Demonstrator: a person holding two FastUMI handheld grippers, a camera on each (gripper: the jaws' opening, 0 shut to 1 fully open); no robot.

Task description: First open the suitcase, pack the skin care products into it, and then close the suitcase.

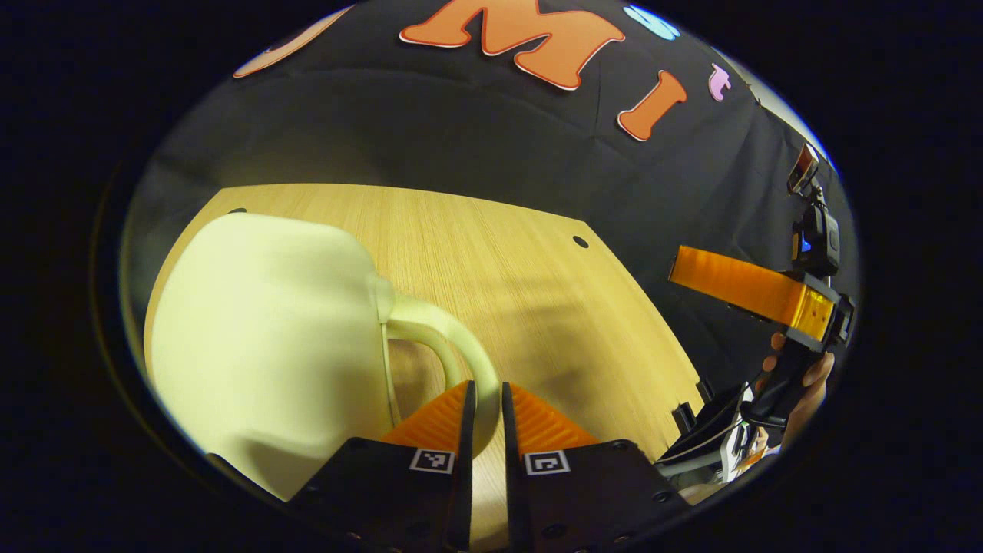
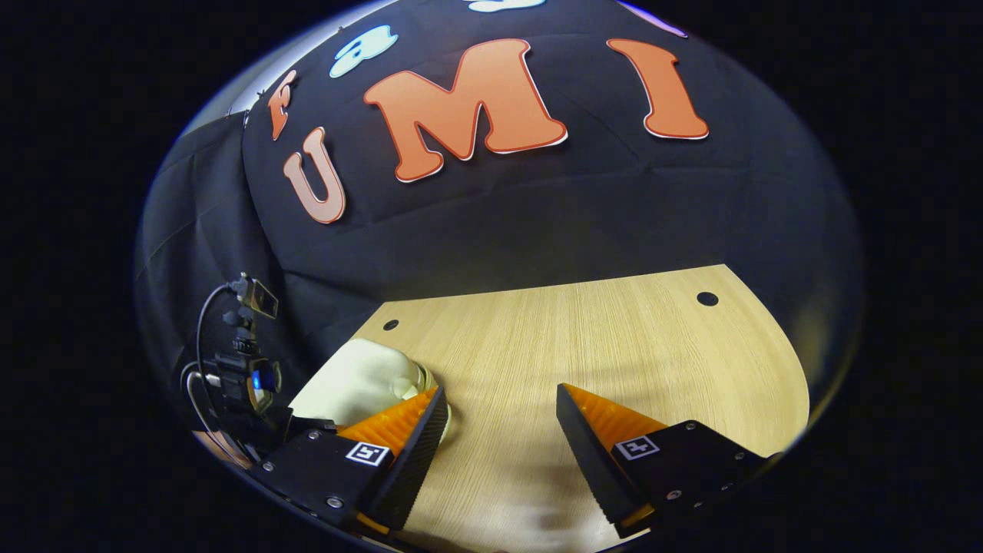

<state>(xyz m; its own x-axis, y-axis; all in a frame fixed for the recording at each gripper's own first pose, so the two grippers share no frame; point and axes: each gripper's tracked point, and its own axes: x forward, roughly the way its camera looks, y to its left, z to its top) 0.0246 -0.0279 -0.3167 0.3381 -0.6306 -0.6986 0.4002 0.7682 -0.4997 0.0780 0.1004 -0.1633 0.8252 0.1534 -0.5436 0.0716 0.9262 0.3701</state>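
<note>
A pale yellow-green suitcase lies closed on the wooden table, low and left in the left gripper view. Its curved handle loops out to the right and runs in between the fingers of my left gripper, which is shut on it. In the right gripper view the suitcase sits at the lower left, partly behind one finger. My right gripper stands open above bare tabletop with nothing between its fingers. No skin care products are in sight.
A hand holds the right gripper off the table's right edge, one finger pointing left. The table has small dark holes near its far corners. The black booth wall rises close behind it.
</note>
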